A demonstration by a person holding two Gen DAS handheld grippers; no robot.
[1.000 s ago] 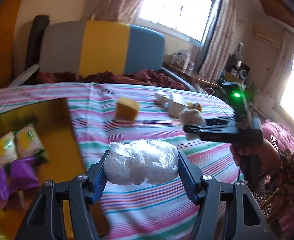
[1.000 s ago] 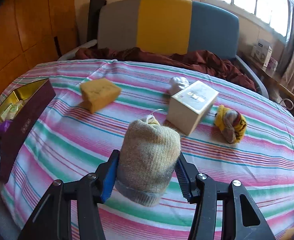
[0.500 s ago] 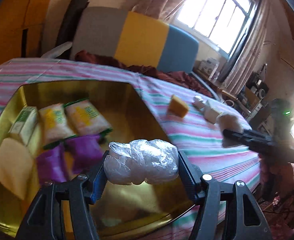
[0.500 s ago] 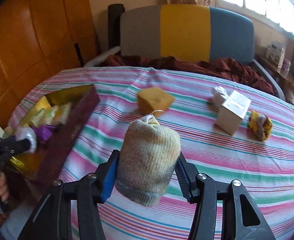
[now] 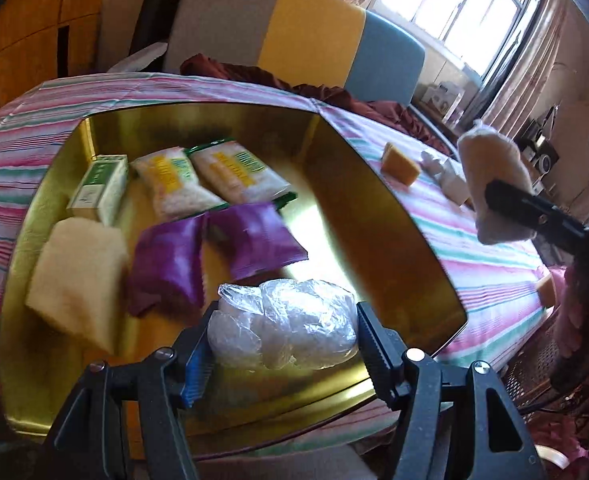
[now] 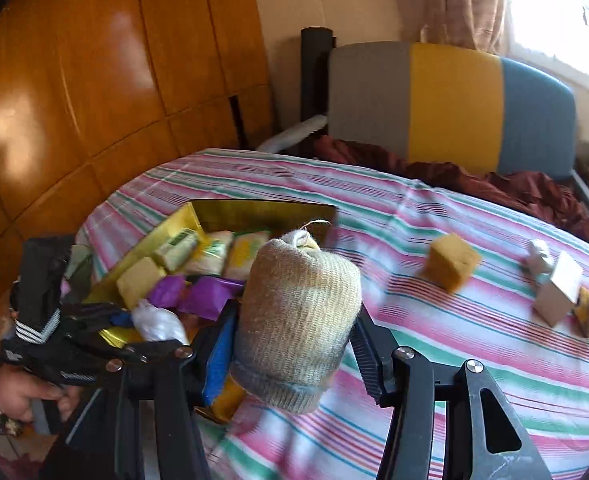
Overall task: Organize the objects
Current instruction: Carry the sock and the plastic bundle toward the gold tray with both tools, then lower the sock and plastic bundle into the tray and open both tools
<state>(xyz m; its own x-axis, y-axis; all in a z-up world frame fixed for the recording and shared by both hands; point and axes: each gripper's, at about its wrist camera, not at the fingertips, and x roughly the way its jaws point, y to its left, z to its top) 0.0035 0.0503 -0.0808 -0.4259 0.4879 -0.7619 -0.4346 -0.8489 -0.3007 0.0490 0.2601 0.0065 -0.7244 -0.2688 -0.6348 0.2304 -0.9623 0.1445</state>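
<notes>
Two loads: I have one item clamped in each gripper, both headed for the gold box (image 5: 390,216) at the near left edge of the bed (image 6: 454,344).
Left gripper (image 5: 284,344): my jaws are closed on a crumpled clear plastic bundle (image 5: 282,332), held over the near bare part of the box floor, which I judge is the free spot for it.
Right gripper (image 6: 294,340): jaws closed on a beige knitted sock roll (image 6: 298,320), gripped low on its sides so it stays upright, hovering by the box's near right corner.
Box contents: a green carton (image 5: 98,190), two yellow-green packets (image 5: 210,182), two purple packets (image 5: 210,256) and a pale sponge (image 5: 76,276) sit in rows toward the far and left side, leaving room near me.
Still out: an orange sponge block (image 6: 450,266), a small cardboard box (image 6: 556,294), a grey lump beside it and what may be a yellow-brown sock, blurred, on the far right of the striped sheet.
Next, I judge: release the plastic first, then the sock.
</notes>
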